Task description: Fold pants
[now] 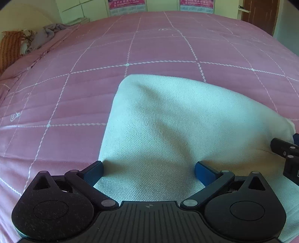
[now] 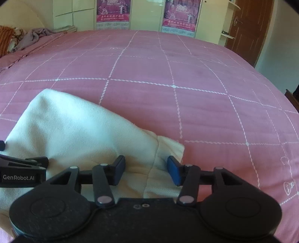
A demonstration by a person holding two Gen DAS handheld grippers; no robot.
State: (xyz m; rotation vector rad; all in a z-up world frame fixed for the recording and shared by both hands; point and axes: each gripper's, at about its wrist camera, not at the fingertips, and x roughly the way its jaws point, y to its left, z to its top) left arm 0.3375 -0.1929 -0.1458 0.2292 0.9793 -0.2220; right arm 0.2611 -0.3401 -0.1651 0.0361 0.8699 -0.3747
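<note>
White pants (image 1: 168,119) lie folded in a bundle on the pink bed (image 1: 84,74). My left gripper (image 1: 149,172) is open, its blue pads (image 1: 94,172) spread wide over the near left edge of the cloth. The pants also show in the right wrist view (image 2: 74,127). My right gripper (image 2: 146,170) is open, its fingers either side of the thick seamed edge at the pants' right end. Each gripper shows at the edge of the other's view: the right one (image 1: 286,151) and the left one (image 2: 20,170).
The pink checked bedspread (image 2: 186,93) stretches far ahead and to both sides. An orange pillow (image 1: 9,48) and a crumpled grey cloth (image 1: 44,33) lie at the far left. Cabinets with posters (image 2: 113,13) and a brown door (image 2: 248,28) stand behind the bed.
</note>
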